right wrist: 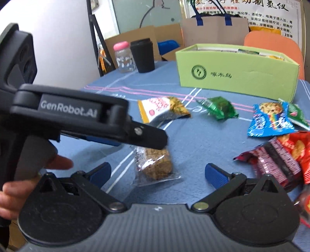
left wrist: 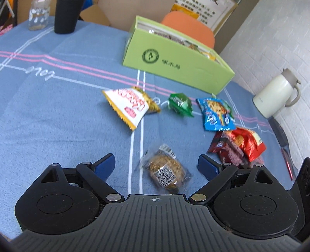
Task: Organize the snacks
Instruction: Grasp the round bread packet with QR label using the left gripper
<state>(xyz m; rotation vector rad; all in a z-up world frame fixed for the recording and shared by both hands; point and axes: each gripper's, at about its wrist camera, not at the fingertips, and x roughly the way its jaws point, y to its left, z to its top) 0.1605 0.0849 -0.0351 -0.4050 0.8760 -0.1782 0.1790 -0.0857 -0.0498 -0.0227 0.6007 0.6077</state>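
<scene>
A clear-wrapped brown cake (left wrist: 165,170) lies on the blue tablecloth between the open fingers of my left gripper (left wrist: 156,164); it also shows in the right wrist view (right wrist: 155,164). My right gripper (right wrist: 158,172) is open and empty just in front of the same cake, with the left gripper (right wrist: 149,135) hovering over it. Farther off lie a white-yellow packet (left wrist: 129,104), a green packet (left wrist: 181,104), a blue cookie packet (left wrist: 216,114) and red packets (left wrist: 238,147). The green box (left wrist: 174,60) holds several snacks at the back.
A black cup (left wrist: 66,15) and a glass jar (left wrist: 38,14) stand at the far left. A cream jug (left wrist: 277,93) stands at the right table edge. An orange chair (left wrist: 189,27) is behind the box. Cardboard boxes (right wrist: 139,38) stand beyond the table.
</scene>
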